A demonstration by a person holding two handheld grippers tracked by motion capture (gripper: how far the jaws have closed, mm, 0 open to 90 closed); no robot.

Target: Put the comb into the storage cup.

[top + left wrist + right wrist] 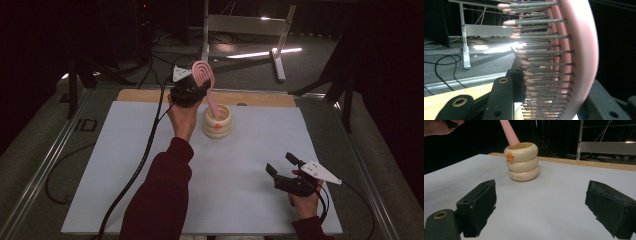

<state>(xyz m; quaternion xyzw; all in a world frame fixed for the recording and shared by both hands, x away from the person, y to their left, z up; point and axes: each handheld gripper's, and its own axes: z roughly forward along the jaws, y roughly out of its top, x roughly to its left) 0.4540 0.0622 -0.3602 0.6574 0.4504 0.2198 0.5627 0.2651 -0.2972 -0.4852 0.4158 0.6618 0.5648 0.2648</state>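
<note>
In the high view, the left gripper [192,89] is raised over the far part of the white table top [150,165], its jaws clamped on the head of a pink hairbrush [204,75]. The brush stands nearly upright, head up, and its handle slants down into a cream ringed holder [218,121] that sits on the table top just beside the left hand [183,119]. The right gripper [281,166] rests low at the near right of the table top, well apart from the holder, its jaws spread with nothing between them.

In the left gripper view, the hairbrush [564,62] stands right in front of the camera, pinched between the two black jaws: rows of dark bristles with pink tips run out to the left from the curved pink back.

In the right gripper view, the two black padded jaws stand wide apart over the bare table top [554,202]. Beyond them stands the holder [522,162], three stacked cream rings with a small orange mark on the upper ring. The pink handle [509,132] leans into its mouth from above, touching the rim.
</note>
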